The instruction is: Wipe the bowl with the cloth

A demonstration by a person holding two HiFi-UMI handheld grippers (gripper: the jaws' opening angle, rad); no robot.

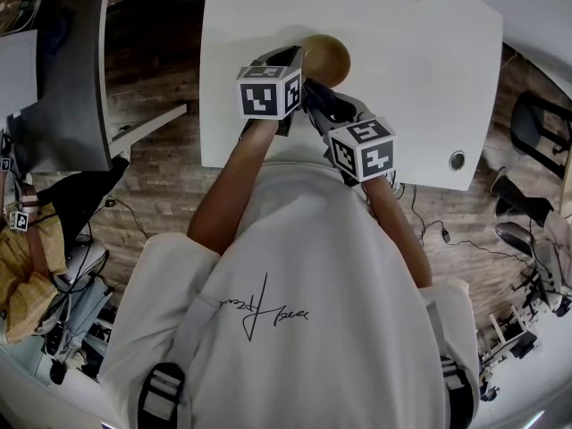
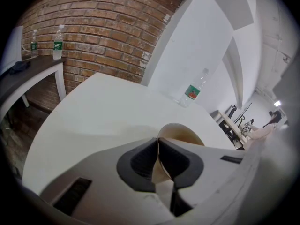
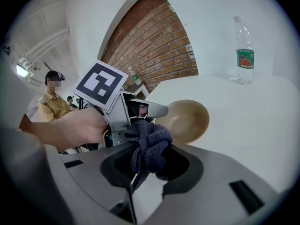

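Note:
A tan bowl (image 1: 327, 57) is held up on edge above the white table (image 1: 420, 88). My left gripper (image 1: 298, 61) is shut on its rim; in the left gripper view the thin rim of the bowl (image 2: 180, 134) runs between the dark pads. My right gripper (image 1: 315, 96) is shut on a bunched dark grey cloth (image 3: 149, 146), just beside the bowl's outer wall (image 3: 187, 120). In the right gripper view the left gripper (image 3: 140, 110) with its marker cube sits to the left of the bowl. Whether cloth and bowl touch I cannot tell.
A plastic water bottle (image 3: 244, 50) stands on the far part of the table, also seen in the left gripper view (image 2: 192, 90). Two more bottles (image 2: 57, 42) stand on a dark side table by the brick wall. A person in yellow (image 3: 54, 104) stands off to the left.

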